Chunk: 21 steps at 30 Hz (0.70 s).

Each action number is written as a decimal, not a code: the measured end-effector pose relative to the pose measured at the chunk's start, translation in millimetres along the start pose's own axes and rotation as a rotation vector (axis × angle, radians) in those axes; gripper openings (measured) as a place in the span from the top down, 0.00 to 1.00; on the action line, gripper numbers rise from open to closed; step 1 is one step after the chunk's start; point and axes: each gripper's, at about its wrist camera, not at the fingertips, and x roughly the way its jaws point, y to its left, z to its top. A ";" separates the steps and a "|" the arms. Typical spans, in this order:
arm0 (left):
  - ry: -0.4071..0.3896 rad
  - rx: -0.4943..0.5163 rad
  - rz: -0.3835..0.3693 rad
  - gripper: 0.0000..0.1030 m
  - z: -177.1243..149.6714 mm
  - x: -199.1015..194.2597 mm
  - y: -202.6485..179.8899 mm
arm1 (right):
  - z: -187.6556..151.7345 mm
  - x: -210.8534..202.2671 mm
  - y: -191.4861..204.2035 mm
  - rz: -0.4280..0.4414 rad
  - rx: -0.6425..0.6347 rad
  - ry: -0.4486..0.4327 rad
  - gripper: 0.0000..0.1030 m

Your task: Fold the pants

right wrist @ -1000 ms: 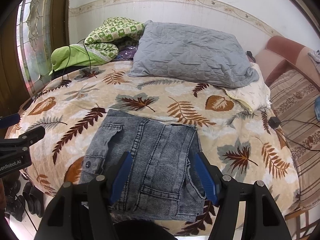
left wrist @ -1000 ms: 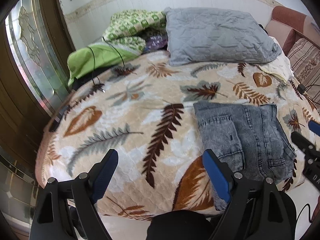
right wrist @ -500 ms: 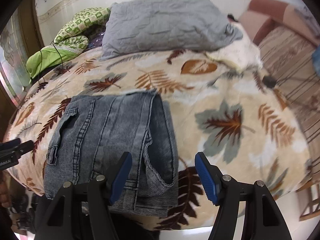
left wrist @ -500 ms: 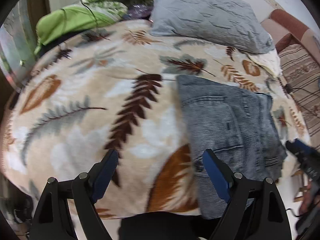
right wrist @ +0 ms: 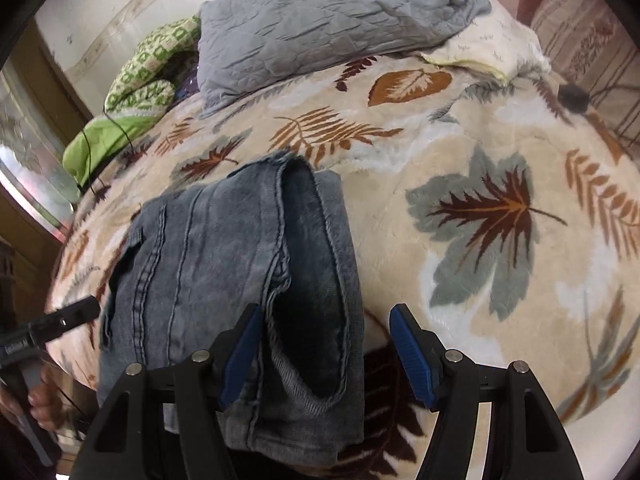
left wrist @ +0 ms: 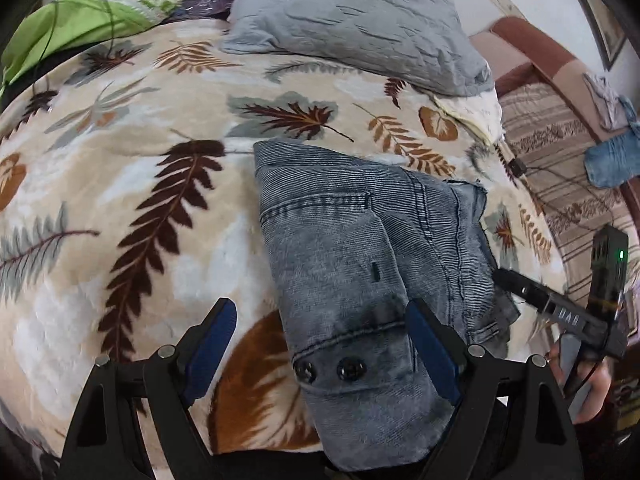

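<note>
Grey-blue denim pants (left wrist: 360, 264) lie folded into a rectangle on the leaf-patterned blanket (left wrist: 132, 208), near the bed's front edge. My left gripper (left wrist: 320, 344) is open, just above the waistband end with two snap buttons (left wrist: 332, 369). My right gripper (right wrist: 326, 352) is open, straddling the open leg hem (right wrist: 312, 320) at the fold's right end. The pants also show in the right wrist view (right wrist: 208, 256). Each gripper appears at the edge of the other's view, the right (left wrist: 560, 312) and the left (right wrist: 44, 332).
A grey pillow (left wrist: 352, 20) and green bedding (left wrist: 72, 20) lie at the bed's far side. A cream cloth (right wrist: 492, 48) sits beside the pillow. A striped sofa (left wrist: 560, 152) with a cable and charger (right wrist: 574, 96) stands to the right. The bed's front edge drops off below the pants.
Both grippers have moved in and down toward the pants, the left over the waistband end and the right over the leg hem. The pants lie unchanged.
</note>
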 end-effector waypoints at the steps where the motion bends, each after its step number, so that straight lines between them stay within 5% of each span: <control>1: 0.004 0.008 0.006 0.16 1.7 2.8 -0.6 | 3.1 4.9 -3.0 0.019 0.015 0.005 0.33; 15: 0.008 0.081 0.039 0.16 10.0 26.4 -13.0 | 16.9 34.6 5.1 0.221 0.050 0.058 0.25; 21: -0.024 0.145 0.097 0.16 13.0 28.8 -23.5 | 15.7 37.0 6.2 0.226 0.046 0.060 0.25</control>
